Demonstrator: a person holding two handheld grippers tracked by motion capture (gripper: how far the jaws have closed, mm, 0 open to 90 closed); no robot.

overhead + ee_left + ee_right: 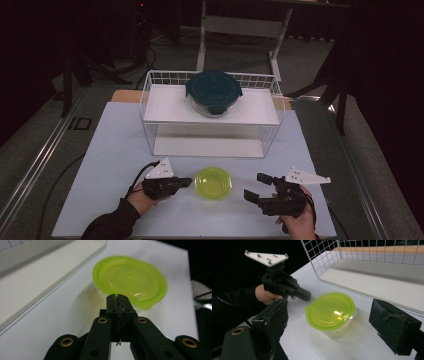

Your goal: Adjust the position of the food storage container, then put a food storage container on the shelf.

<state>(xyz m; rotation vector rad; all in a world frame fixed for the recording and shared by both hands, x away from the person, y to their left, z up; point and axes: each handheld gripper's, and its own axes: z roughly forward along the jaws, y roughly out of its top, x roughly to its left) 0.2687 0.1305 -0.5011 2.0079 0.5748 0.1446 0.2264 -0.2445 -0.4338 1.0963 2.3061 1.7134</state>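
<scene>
A small clear tub with a lime-green lid [213, 183] [130, 281] [330, 311] stands on the white table top [125, 150] between my two grippers. My left gripper [188, 181] [117, 296] [306, 297] is shut with nothing between its pads; its tips point at the tub's left rim, just short of it. On the tub's other side my right gripper [256, 186] [329, 322] is open, its jaws wide and facing the tub from a short way off. A round glass container with a dark teal lid [214, 92] rests on the upper shelf of the white wire rack [150, 95].
The wire rack's lower shelf [207, 146] [387, 282] lies just behind the green tub. A person's hands and dark sleeves come in from the near edge. Dark floor, cables and a table frame [240, 30] surround the table.
</scene>
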